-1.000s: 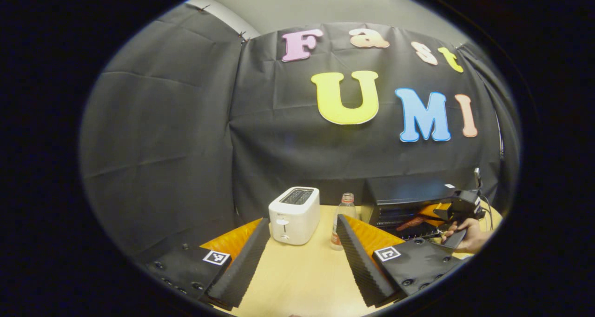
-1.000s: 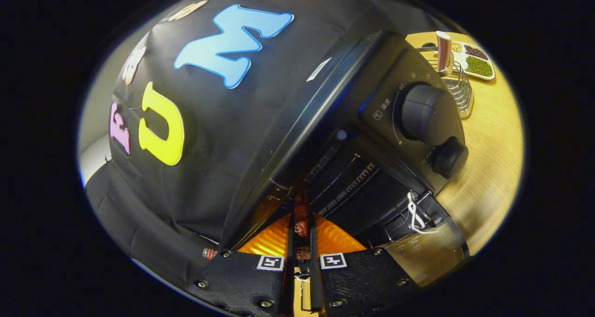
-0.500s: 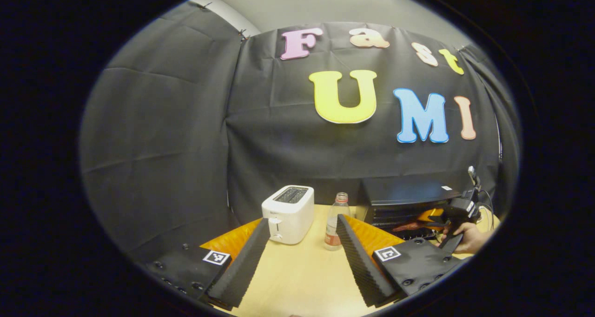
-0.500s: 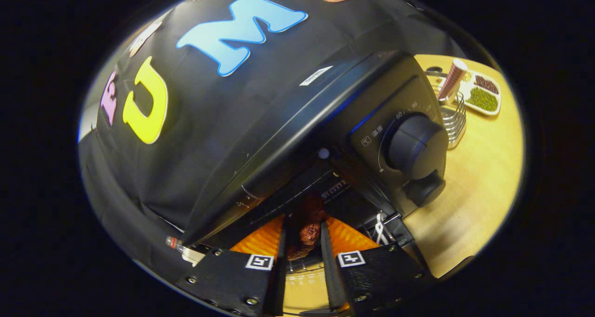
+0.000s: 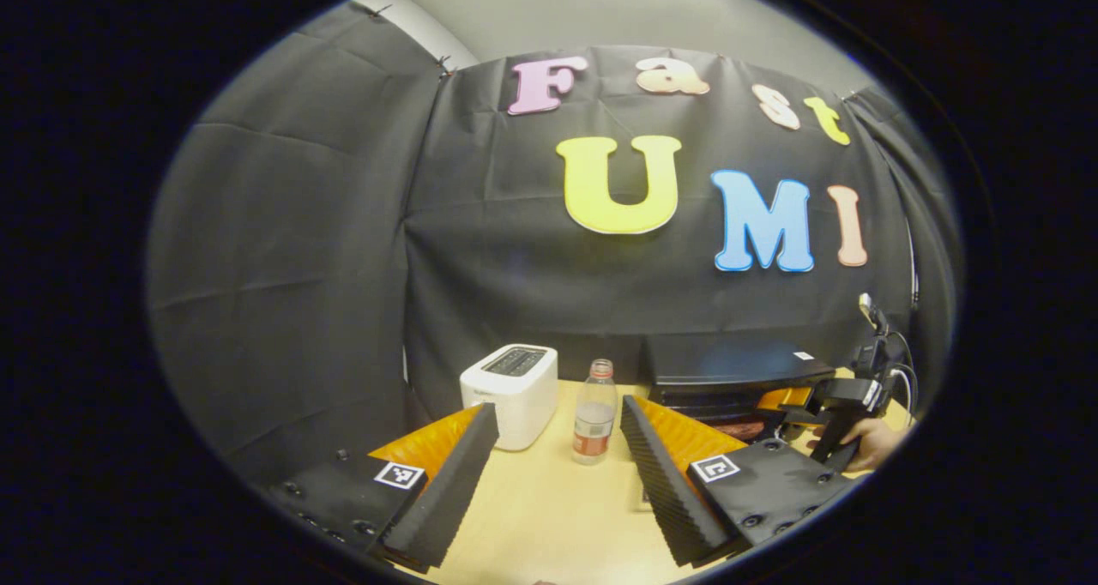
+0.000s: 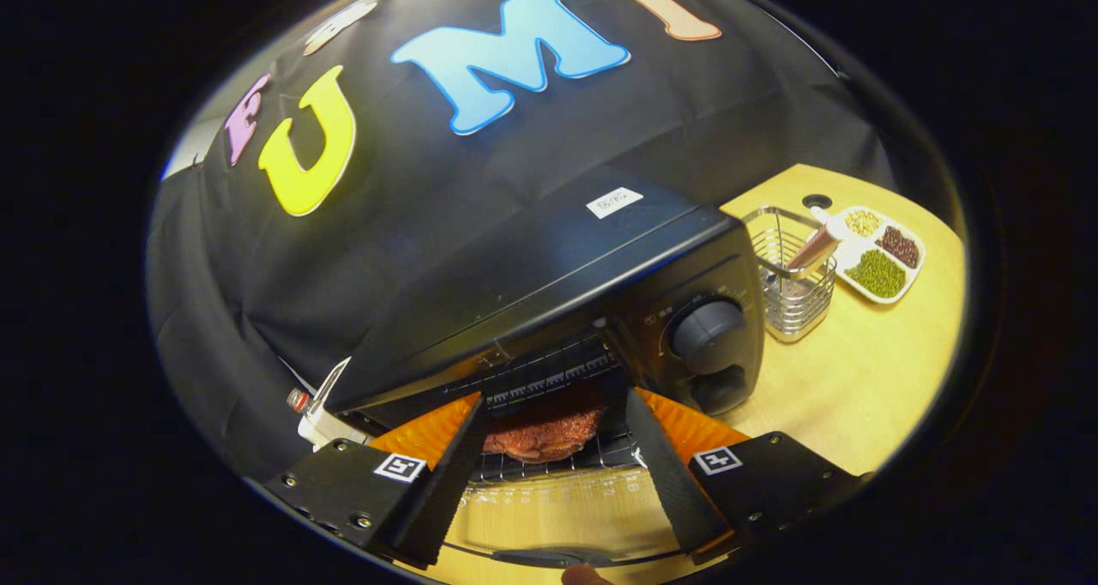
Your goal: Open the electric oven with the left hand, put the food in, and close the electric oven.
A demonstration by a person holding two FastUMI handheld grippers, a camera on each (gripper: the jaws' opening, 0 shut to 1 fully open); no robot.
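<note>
The black electric oven (image 6: 549,285) stands with its door (image 6: 549,503) dropped open toward me. A reddish-brown piece of meat (image 6: 542,424) lies on the wire rack (image 6: 549,370) inside. My right gripper (image 6: 553,461) is open just in front of the oven mouth, its fingers to either side of the meat and apart from it. In the left gripper view, my left gripper (image 5: 558,473) hangs open over the table with nothing in it. There the oven (image 5: 729,366) sits at the far right, with a hand (image 5: 866,443) holding the right gripper (image 5: 836,396) at it.
A white toaster (image 5: 509,383) and a small bottle (image 5: 592,413) stand left of the oven on the wooden table (image 5: 549,516). To the oven's right are a wire basket (image 6: 793,280) holding a striped stick and a divided dish of beans (image 6: 875,250). Two knobs (image 6: 708,336) face front.
My right gripper opened, let go of the meat on the rack, and drew back out of the oven. The left gripper's view swung slightly right, still open.
</note>
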